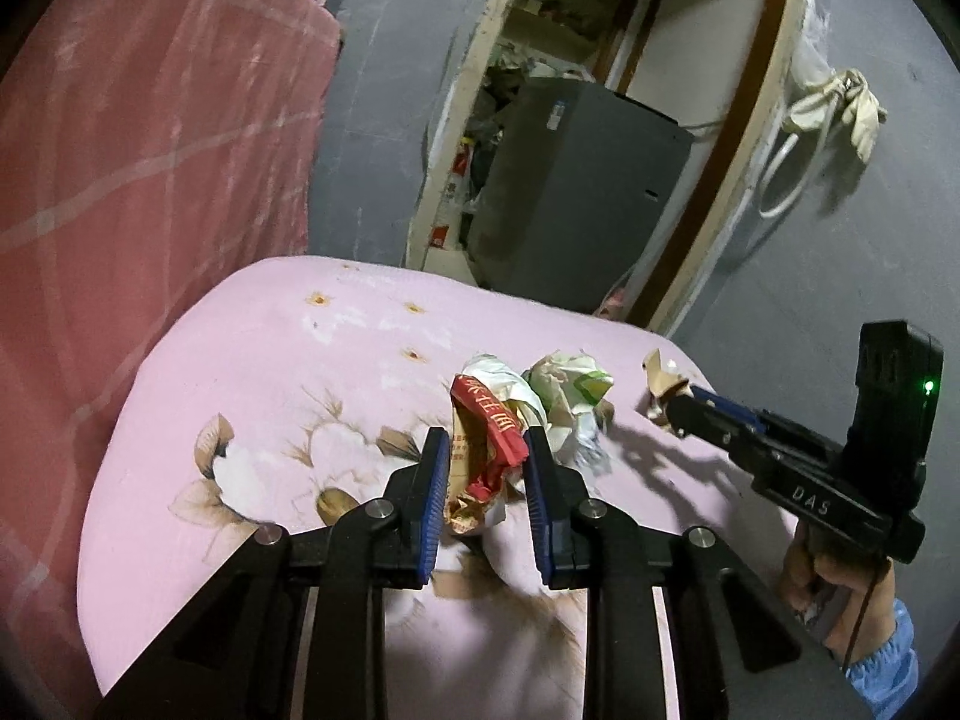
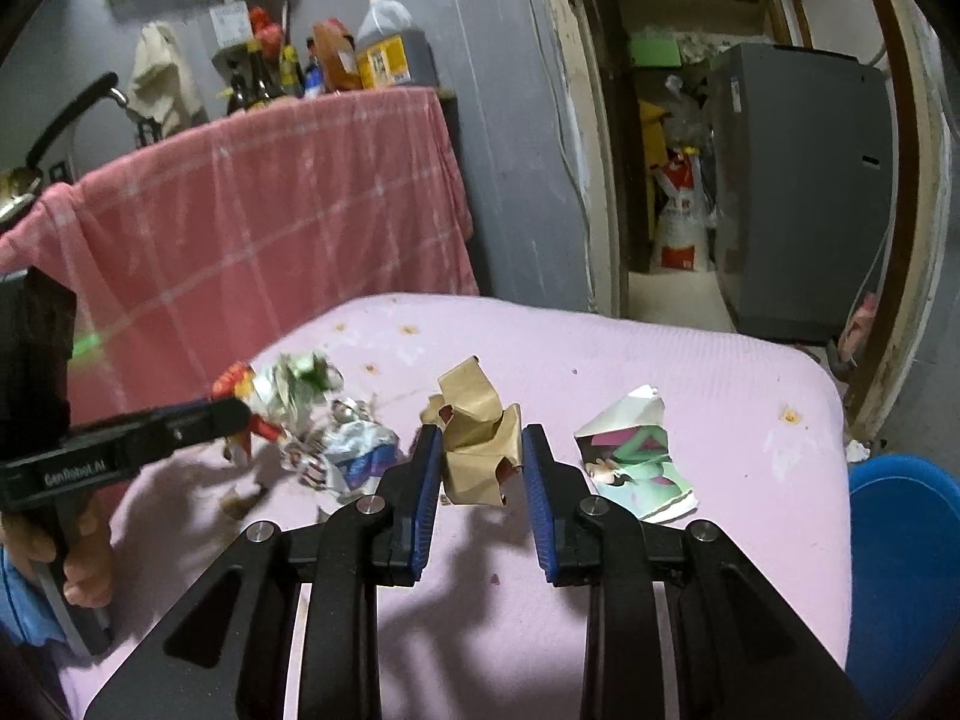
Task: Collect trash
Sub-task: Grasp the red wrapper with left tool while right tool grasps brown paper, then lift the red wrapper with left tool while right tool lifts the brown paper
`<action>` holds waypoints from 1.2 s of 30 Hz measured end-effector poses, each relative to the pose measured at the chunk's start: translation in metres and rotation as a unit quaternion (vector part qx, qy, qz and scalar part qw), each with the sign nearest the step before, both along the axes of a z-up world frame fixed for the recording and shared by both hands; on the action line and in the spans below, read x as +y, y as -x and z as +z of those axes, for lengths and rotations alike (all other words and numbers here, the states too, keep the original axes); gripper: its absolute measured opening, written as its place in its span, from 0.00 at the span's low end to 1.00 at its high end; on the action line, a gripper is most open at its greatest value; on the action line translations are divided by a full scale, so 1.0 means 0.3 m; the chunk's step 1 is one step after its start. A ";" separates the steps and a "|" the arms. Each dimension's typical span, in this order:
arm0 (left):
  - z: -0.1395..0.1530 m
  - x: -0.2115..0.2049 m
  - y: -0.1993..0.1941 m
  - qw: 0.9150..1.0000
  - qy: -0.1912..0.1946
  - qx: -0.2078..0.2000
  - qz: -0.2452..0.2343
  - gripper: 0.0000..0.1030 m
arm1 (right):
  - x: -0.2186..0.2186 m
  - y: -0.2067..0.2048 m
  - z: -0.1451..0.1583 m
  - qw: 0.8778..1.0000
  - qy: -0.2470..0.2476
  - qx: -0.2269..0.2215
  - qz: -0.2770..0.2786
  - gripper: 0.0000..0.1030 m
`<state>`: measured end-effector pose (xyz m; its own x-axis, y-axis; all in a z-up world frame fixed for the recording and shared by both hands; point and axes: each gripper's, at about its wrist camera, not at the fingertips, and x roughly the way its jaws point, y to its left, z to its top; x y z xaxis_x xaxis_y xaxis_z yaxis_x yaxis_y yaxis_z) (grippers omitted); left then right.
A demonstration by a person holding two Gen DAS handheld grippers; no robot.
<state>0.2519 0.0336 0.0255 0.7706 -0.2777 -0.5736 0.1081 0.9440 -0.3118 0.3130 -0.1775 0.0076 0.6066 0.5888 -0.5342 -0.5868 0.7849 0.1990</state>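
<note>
On a pink flowered cloth (image 1: 270,372) lies crumpled trash. My left gripper (image 1: 486,450) is shut on a red and gold wrapper (image 1: 486,450), its blue pads against both sides. A white and green crumpled wrapper (image 1: 570,384) and a silver foil scrap (image 1: 585,441) lie just behind it. My right gripper (image 2: 480,450) is shut on a crumpled brown paper (image 2: 477,438), held just above the cloth. The brown paper also shows in the left wrist view (image 1: 660,387). A torn pink and green printed paper (image 2: 636,456) lies right of the right gripper. The silver foil scrap (image 2: 354,450) lies to its left.
A blue bin (image 2: 906,570) stands at the cloth's right edge. A red checked cloth (image 2: 270,210) covers a counter behind, with bottles (image 2: 384,48) on it. A doorway with a grey appliance (image 2: 804,192) is at the back right.
</note>
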 end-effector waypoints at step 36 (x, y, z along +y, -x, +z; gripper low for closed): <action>0.058 -0.070 0.148 0.998 -0.046 -0.040 -0.004 0.20 | -0.072 0.110 0.052 0.999 -0.021 -0.037 -0.006 0.24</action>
<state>0.2074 0.0126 0.0429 0.8132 -0.2329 -0.5334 0.1361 0.9671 -0.2148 0.2798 -0.1992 0.0231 0.6501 0.6029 -0.4625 -0.5924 0.7833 0.1884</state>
